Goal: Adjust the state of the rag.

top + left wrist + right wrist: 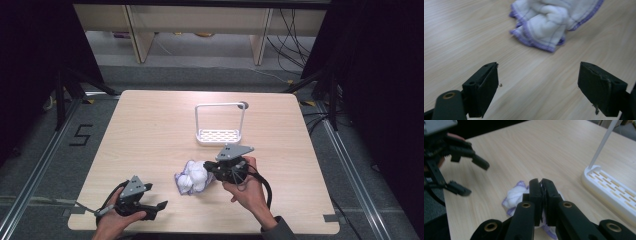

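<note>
We are seeing a white rack standing far of the crumpled cloth on the pale wooden worktop; right tongs are pinching the cloth; left tongs are spread; grey floor is lying beyond.

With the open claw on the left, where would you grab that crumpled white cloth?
Probably the purple-hemmed fold of the cloth nearest the left claw, coming in low across the table. That edge juts out free, while the right claw pinches the far side.
</note>
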Demonstrator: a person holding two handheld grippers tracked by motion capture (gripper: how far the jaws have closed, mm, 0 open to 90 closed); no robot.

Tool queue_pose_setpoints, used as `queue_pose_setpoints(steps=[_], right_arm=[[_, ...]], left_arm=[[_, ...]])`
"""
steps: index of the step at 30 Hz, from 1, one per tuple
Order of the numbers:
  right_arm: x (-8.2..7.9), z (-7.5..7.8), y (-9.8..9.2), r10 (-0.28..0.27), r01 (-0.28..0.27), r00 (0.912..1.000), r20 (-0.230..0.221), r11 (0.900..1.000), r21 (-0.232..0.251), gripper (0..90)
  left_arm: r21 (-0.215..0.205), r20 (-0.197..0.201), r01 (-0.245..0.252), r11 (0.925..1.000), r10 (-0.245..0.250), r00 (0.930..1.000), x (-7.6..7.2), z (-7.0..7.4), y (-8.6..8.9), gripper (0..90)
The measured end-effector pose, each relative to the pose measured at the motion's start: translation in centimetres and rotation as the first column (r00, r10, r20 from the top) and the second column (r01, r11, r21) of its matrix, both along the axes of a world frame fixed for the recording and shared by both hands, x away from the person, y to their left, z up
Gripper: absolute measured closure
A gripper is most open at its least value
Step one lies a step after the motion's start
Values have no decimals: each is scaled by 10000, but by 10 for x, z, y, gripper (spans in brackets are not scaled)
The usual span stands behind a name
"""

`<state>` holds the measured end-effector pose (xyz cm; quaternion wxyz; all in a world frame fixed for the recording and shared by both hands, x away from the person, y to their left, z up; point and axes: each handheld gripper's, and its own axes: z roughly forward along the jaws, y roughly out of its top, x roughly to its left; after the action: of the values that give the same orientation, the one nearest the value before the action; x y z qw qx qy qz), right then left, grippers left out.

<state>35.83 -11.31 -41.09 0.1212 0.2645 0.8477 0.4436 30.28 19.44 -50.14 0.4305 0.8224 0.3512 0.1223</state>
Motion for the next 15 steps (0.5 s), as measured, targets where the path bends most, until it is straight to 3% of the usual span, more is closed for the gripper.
queue_pose_setpoints(steps=[1, 6, 7, 9, 13, 14, 15], right_arm=[[0, 3, -2, -57, 56, 10000, 73, 9999, 98, 871], [-1, 18, -7, 6, -22, 9997, 249, 9980, 633, 871], [-2, 24, -6, -213, 191, 9994, 283, 9970, 749, 872], [0, 25, -5, -11, -27, 9986, 535, 9974, 714, 872], [0, 24, -6, -175, 146, 9992, 363, 9969, 769, 872], [1, 25, -7, -130, 103, 9994, 319, 9966, 813, 871], [1, 25, -8, -223, 195, 9993, 304, 9958, 896, 872]], left_arm=[[-200, 88, 91, 9998, -89, 9999, -1, 0, -6, 174], [63, 241, 569, 9984, -571, 9981, 0, 0, -23, 193], [-26, 318, 564, 9984, -563, 9979, 2, -1, -32, 194], [74, 458, 700, 9975, -703, 9965, 5, -2, -39, 197], [282, 793, 655, 9975, -676, 9946, 15, -4, -52, 200], [574, 837, 793, 9952, -839, 9929, 20, -4, -53, 225], [460, 824, 629, 9970, -665, 9944, 22, -6, -57, 250]])
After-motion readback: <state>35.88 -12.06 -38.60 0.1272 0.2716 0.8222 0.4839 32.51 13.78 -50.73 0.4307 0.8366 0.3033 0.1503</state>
